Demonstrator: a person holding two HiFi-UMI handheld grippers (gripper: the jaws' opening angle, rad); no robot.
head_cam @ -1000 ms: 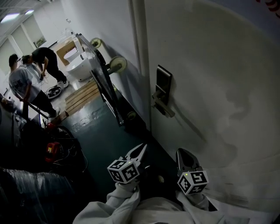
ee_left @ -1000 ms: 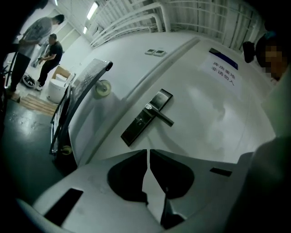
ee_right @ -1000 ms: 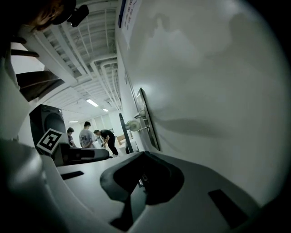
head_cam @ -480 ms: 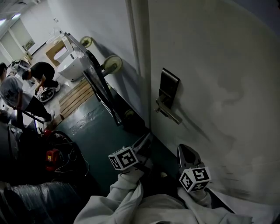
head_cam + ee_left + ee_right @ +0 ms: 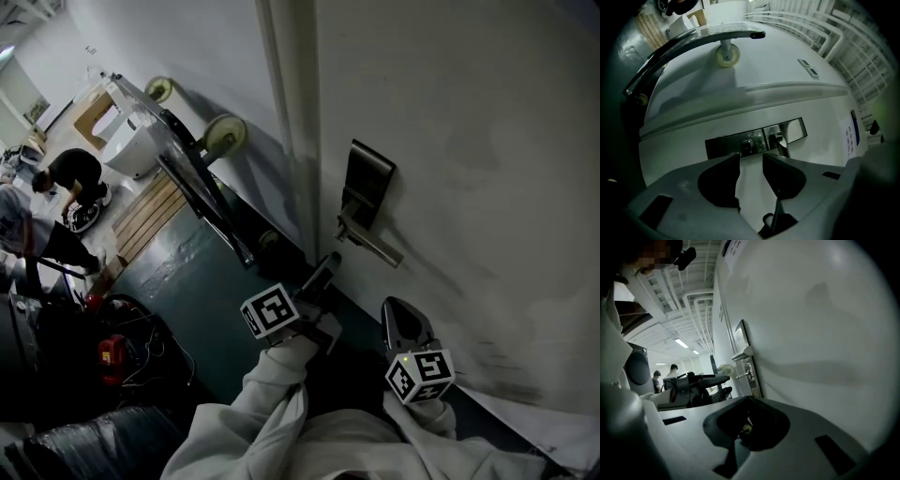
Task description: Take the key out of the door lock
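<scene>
A dark lock plate (image 5: pixel 368 183) with a silver lever handle (image 5: pixel 372 244) sits on the white door (image 5: pixel 469 141). In the left gripper view the plate (image 5: pixel 754 139) lies sideways, with a small key (image 5: pixel 746 146) sticking out beside the handle (image 5: pixel 778 140). My left gripper (image 5: pixel 325 270) points at the lock from just below and left of it. Its jaws have just been opening, and this gripper (image 5: pixel 751 158) is open with nothing between the jaws. My right gripper (image 5: pixel 401 319) hangs lower by the door, shut and empty. The right gripper view shows plate (image 5: pixel 749 363) and key (image 5: pixel 743 375) from the side.
A wheeled trolley (image 5: pixel 183 150) leans along the wall left of the door, beside a wooden pallet (image 5: pixel 150 211). Two people (image 5: pixel 66 178) work at the far left. A red tool (image 5: pixel 111 354) and cables lie on the dark floor (image 5: pixel 202 281).
My left gripper has moved up towards the lock plate and rolled about its own axis. The right gripper has shifted a little along the door.
</scene>
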